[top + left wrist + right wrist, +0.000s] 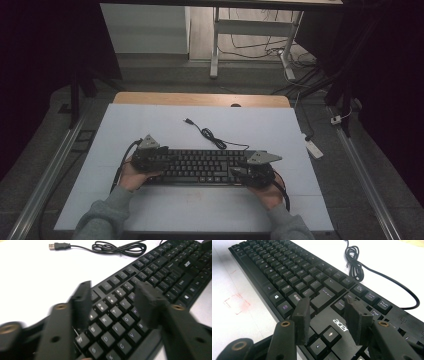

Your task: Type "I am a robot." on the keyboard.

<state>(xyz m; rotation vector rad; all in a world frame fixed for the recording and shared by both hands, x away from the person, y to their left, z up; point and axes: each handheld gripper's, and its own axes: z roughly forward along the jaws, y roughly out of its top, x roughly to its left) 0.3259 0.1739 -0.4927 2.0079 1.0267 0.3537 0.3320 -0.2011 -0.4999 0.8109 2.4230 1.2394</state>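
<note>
A black keyboard point(200, 166) is shown lying mid-bench, flanked by the left gripper point(113, 306) and right gripper point(329, 318), whose fingers are held apart over the keys, nothing yet being grasped.

keyboard point(150, 277): right end cut by frame edge | left gripper fingers point(81, 305): motion-blurred | cable point(362, 272): plug end cut at top edge
</note>
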